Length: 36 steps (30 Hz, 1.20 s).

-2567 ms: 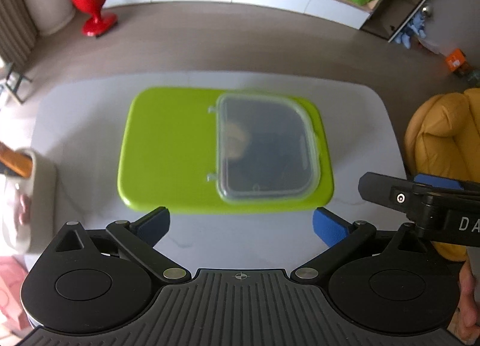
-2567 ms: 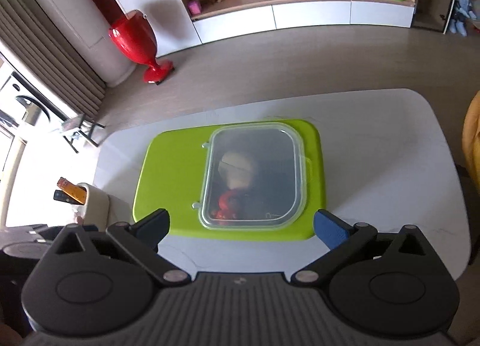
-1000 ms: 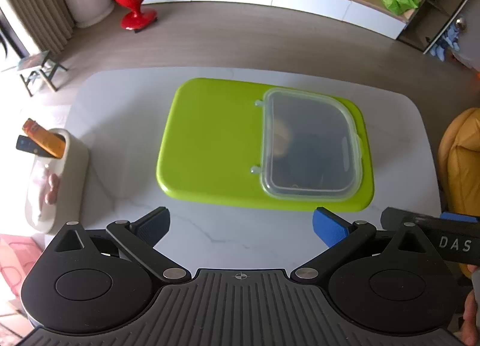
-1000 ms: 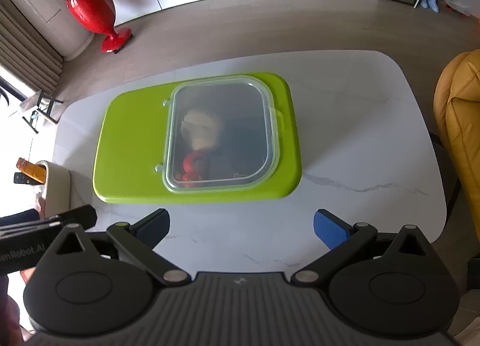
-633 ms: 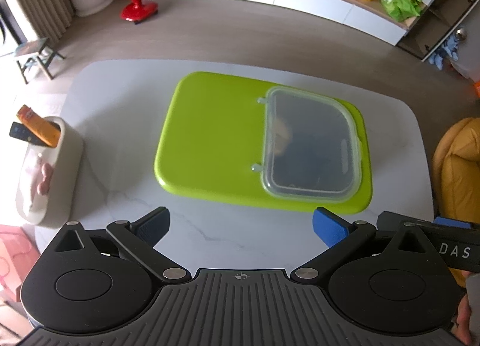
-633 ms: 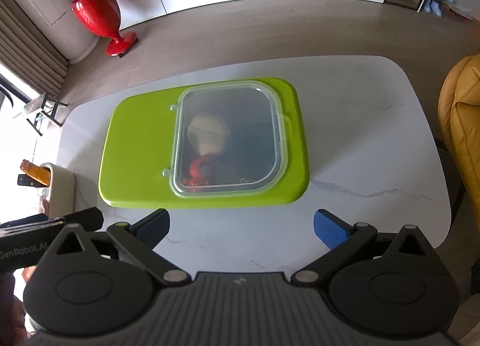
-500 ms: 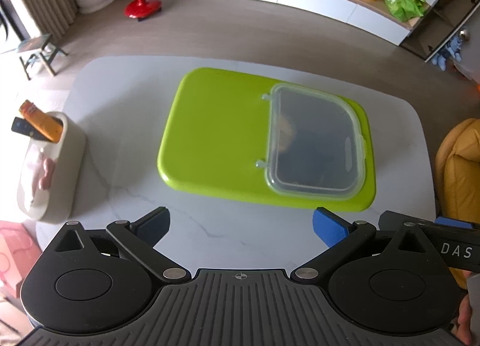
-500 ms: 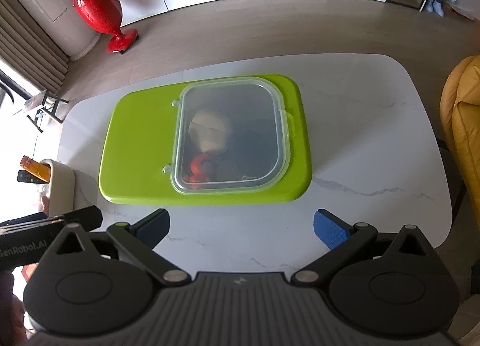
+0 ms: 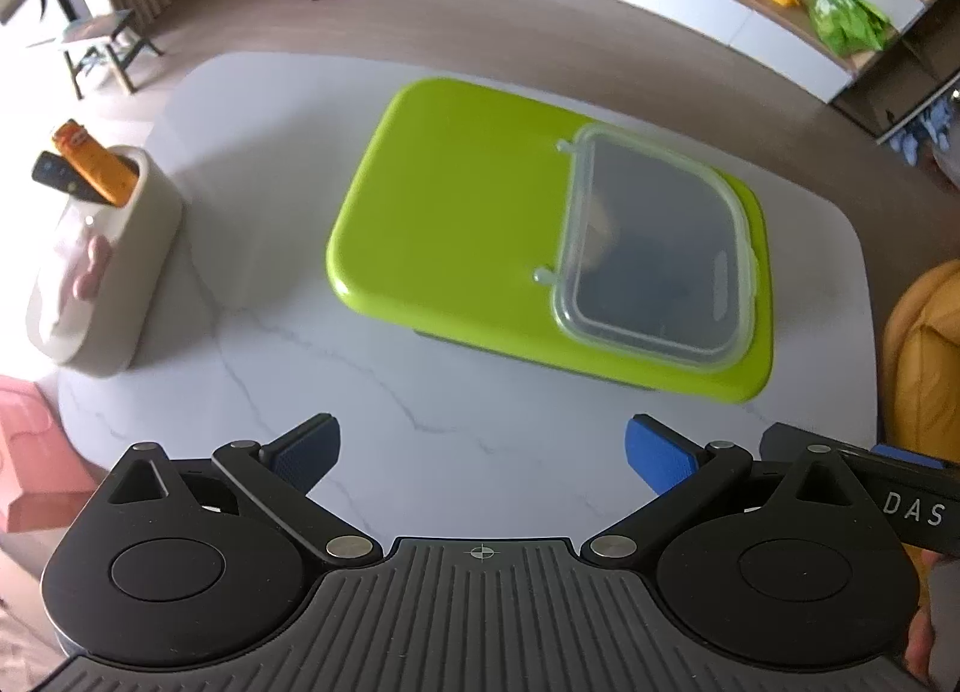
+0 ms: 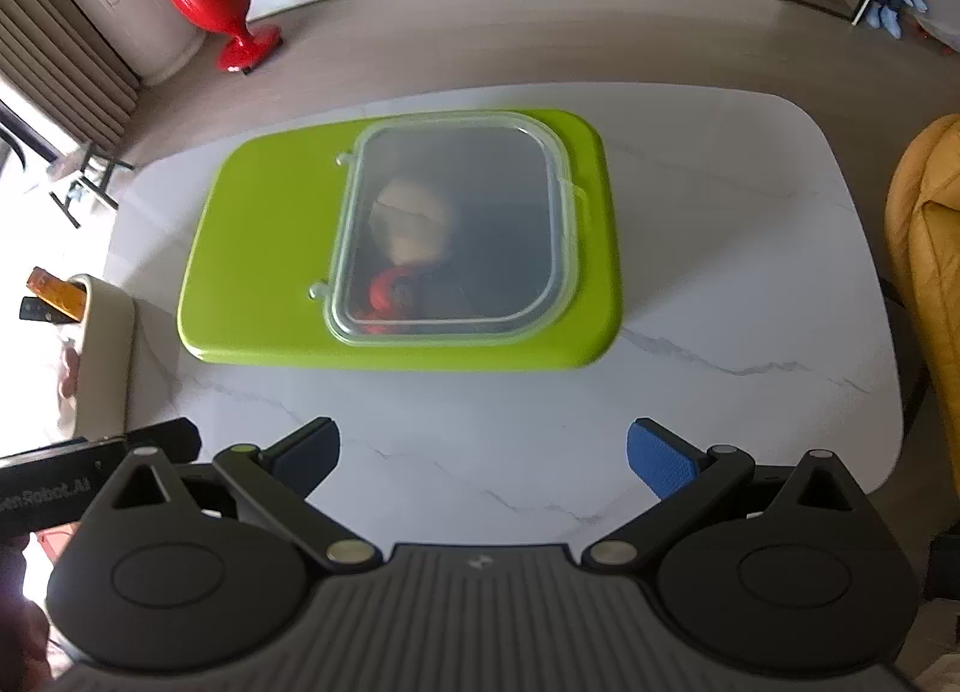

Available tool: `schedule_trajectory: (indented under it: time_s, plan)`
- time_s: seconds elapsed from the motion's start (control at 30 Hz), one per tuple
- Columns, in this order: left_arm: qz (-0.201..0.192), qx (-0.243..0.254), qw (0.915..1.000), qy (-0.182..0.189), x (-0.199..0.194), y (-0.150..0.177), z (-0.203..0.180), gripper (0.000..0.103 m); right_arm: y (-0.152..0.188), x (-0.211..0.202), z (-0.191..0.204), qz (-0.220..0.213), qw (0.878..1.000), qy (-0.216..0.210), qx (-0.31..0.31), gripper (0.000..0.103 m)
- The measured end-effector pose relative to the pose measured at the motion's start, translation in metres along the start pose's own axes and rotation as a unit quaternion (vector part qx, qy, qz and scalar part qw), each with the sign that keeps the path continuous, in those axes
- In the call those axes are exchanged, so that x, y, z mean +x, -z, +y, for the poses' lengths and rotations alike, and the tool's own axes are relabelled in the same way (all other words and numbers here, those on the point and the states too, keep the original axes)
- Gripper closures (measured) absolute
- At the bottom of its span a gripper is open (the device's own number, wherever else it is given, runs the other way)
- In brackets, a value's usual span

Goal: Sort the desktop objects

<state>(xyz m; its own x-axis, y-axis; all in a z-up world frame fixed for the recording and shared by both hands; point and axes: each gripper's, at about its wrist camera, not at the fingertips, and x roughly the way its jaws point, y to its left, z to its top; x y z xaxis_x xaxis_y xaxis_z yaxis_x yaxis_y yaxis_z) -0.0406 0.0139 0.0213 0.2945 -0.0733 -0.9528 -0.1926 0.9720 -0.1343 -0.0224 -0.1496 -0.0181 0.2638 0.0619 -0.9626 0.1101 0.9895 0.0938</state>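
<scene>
Ahead of the spread, empty right claw (image 10: 483,452) and left claw (image 9: 480,452), a green box (image 10: 270,248) rests on the tabletop (image 10: 720,284), its clear lid (image 10: 450,236) probably light, stiff and slippery, best pinched at the edge tab (image 10: 575,194).

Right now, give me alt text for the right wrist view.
A lime-green storage box with a closed clear lid sits on a white marble table; the open, empty right tongs hover at its near edge. A cream holder stands far left.

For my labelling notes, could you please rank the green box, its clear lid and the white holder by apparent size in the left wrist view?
1. green box
2. clear lid
3. white holder, though it looks close to the lid.
</scene>
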Motion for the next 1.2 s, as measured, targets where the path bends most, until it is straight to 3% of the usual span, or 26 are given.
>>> schedule_trajectory:
  time_s: [0.1,0.37,0.77,1.0,1.2]
  plan:
    - [-0.015,0.009,0.9998,-0.01,0.002,0.002,0.004,0.0,0.002,0.004,0.004,-0.006,1.0,-0.003,0.002,0.0]
    - [0.013,0.009,0.9999,0.005,0.017,0.009,0.022,0.0,0.018,0.02,0.014,0.019,1.0,0.003,0.012,0.0]
    - [0.014,0.037,0.9992,0.004,0.014,-0.001,0.02,0.0,0.021,0.02,0.014,0.013,0.999,0.018,0.025,0.0]
    - [-0.004,0.075,0.9969,-0.022,0.01,-0.007,0.009,0.0,0.018,0.019,0.008,0.011,0.999,0.02,0.04,0.0]
    - [0.012,0.078,0.9968,-0.009,0.014,-0.011,0.004,0.0,0.017,0.02,0.004,0.013,0.999,0.02,0.047,0.0]
